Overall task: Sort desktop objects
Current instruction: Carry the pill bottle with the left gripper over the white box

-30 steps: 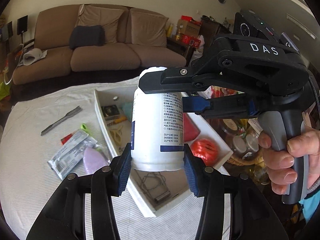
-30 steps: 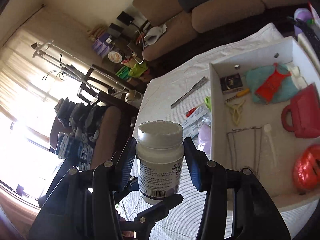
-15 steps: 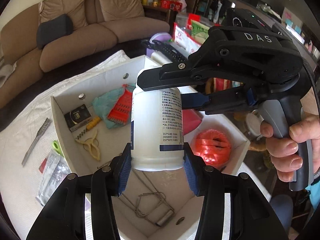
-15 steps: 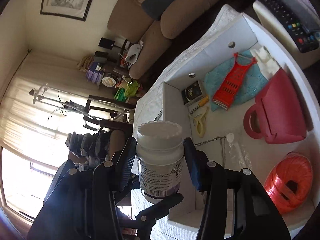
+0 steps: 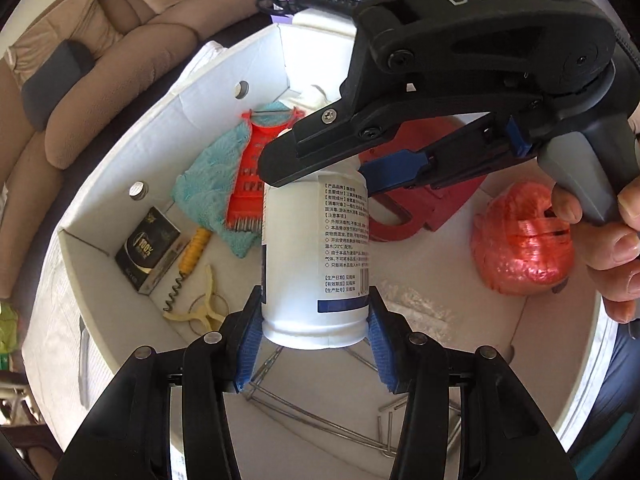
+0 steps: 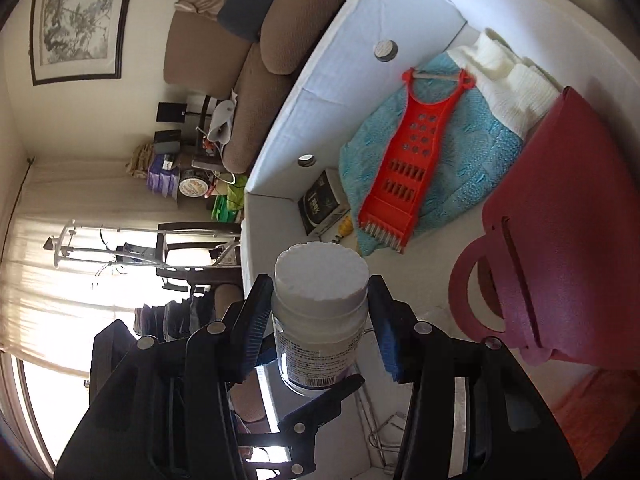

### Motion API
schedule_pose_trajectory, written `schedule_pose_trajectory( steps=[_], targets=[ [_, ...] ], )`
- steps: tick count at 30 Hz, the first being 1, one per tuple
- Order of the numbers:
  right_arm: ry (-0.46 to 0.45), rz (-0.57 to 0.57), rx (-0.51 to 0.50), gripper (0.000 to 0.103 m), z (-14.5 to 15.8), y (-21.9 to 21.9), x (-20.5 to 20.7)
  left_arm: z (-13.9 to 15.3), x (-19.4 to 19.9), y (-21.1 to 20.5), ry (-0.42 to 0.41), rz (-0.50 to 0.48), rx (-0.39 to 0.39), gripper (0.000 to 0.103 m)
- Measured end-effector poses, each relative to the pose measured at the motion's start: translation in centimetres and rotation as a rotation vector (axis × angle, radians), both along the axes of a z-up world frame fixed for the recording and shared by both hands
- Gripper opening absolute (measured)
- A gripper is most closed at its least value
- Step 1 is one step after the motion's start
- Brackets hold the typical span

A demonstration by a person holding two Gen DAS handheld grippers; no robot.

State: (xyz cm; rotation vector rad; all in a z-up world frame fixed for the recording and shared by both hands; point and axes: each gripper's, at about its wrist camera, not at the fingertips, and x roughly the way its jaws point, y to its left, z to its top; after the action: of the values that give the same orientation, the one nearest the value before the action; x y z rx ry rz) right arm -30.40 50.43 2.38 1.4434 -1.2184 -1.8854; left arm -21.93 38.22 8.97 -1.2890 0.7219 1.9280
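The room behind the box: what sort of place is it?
Most likely a home living room: a brown sofa with cushions, a framed picture on the wall, and curtains over a bright window.

the white bottle (image 5: 314,264) is smooth, shiny plastic with a paper label. the box (image 5: 224,92) looks like matt white cardboard. the blue cloth (image 6: 452,148) is soft and bumpy. the red grater (image 6: 416,156) is hard plastic. the red bag (image 6: 560,248) looks grainy, like leather. the wire rack (image 5: 328,424) is thin metal.
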Motion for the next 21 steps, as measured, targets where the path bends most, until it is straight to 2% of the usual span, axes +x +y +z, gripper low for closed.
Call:
schedule_pose_trajectory(
  steps=[5, 9, 14, 21],
  targets=[
    [-0.016, 0.001, 0.068, 0.046, -1.1, -0.3, -1.2, -0.8, -0.5, 0.4, -0.002, -0.025, -0.023, 0.049],
    [-0.005, 0.024, 0.111, 0.046, -0.9, -1.2, -1.9, -1.1, -0.8, 0.3, -0.014, -0.058, -0.051, 0.049],
    [-0.018, 0.049, 0.113, 0.047, -0.9, -2.0, -2.1, -1.1, -0.4, 0.0, -0.026, -0.087, -0.069, 0.049],
    [-0.054, 0.049, 0.212, 0.049, -0.7, -2.6, -1.7, -1.8, -0.3, 0.4, -0.051, -0.123, -0.099, 0.049]
  ],
)
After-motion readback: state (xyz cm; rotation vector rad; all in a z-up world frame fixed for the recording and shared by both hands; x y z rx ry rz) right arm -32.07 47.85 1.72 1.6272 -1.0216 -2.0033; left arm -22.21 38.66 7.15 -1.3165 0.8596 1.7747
